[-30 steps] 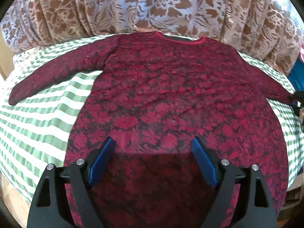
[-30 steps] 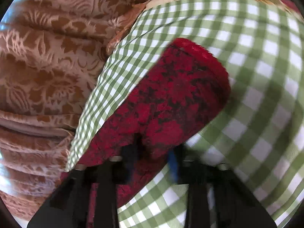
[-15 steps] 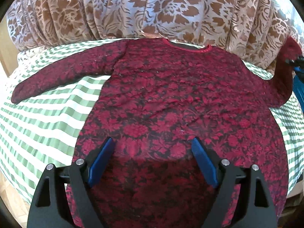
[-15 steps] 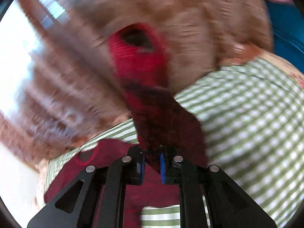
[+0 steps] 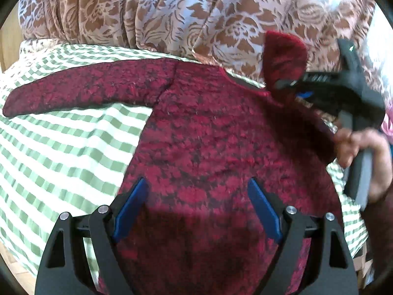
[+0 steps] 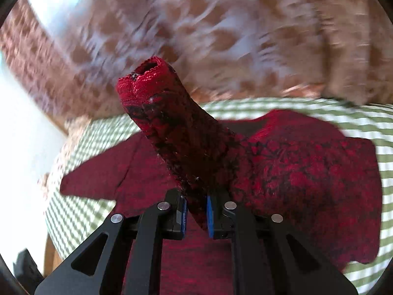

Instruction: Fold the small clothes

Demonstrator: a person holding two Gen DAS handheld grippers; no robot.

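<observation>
A big curtain [image 5: 152, 12] with brown flowers hangs at the back. In front of it is a surface under a green checked cloth [image 5: 49, 147]; it may be a bed or a tabletop, and the view does not show which. A red top [image 5: 208, 142] with dark flowers lies flat on the cloth, front up. Its one sleeve [image 5: 81, 91] lies stretched out to the side. The other sleeve [image 6: 169, 127] is lifted up and is being carried over the body of the top.

The right hand-held gripper [image 6: 196, 215] is closed tight on that lifted sleeve, with the cuff sticking up past the pads. A person's hand [image 5: 363, 152] holds it. The left hand-held gripper [image 5: 196, 209] is wide open, holds nothing, and hangs over the lower part of the top.

The folding has only just begun. Both sleeves and the body are yet to be folded in.

A second ago the right sleeve lay flat on the cloth. Now it is in the air and has swung in over the top.
</observation>
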